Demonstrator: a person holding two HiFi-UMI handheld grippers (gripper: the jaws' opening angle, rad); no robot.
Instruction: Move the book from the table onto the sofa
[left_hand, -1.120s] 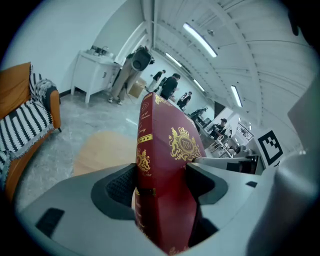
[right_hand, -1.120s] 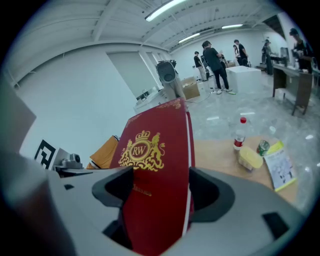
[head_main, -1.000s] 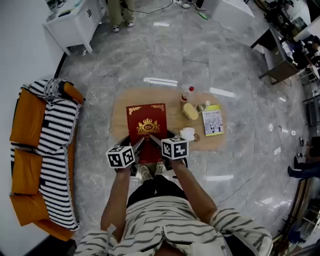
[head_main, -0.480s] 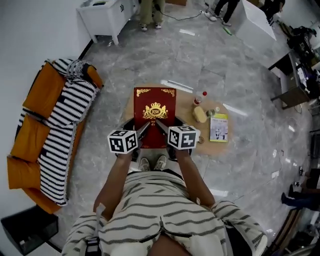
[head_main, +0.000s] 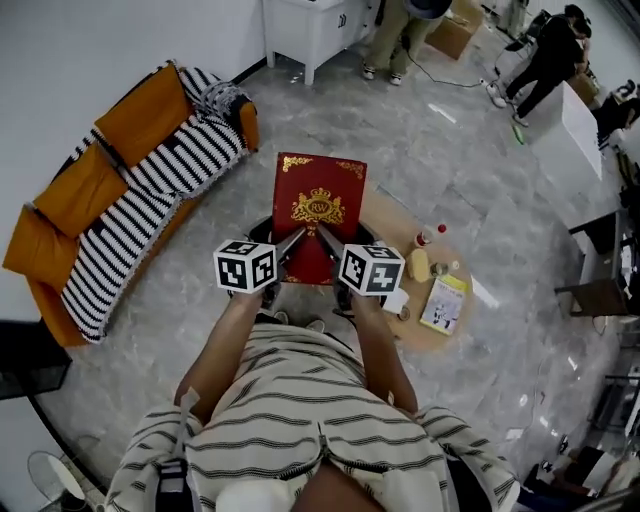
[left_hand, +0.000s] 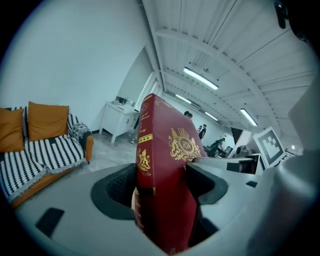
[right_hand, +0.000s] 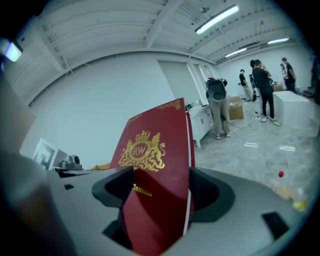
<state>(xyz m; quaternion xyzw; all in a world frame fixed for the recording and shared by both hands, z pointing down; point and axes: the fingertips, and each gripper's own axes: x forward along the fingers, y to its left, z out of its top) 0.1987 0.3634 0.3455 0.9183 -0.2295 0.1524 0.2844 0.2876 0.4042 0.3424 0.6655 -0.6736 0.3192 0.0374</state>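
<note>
The book (head_main: 320, 205), red with a gold crest, is held by its near edge at the centre of the head view. Both tools are clenched on it. The left gripper (head_main: 287, 250) bites by the spine: in the left gripper view its dark pads press both covers of the book (left_hand: 162, 170). The right gripper (head_main: 330, 248) grips the same edge on the page side, and the right gripper view shows its jaws closed on the book (right_hand: 155, 165), with the white page edge showing.

From the grippers the book reaches away over the left rim of the wooden table (head_main: 392, 228). It looks to be raised clear of the top, so I judge that the pick-up is done and the carry is the step in hand. A bottle (head_main: 421, 240) and a booklet (head_main: 445, 303) remain on the table at the right.

The sofa (head_main: 75, 190), orange under a striped throw (head_main: 140, 215), lies well apart at the upper left of the head view, with bare floor between.

The next move calls for swinging both grippers together towards the upper left. They should keep their spacing so that the covers are not twisted. The book should then be lowered flat onto the striped seat before either grip is let go.
</note>
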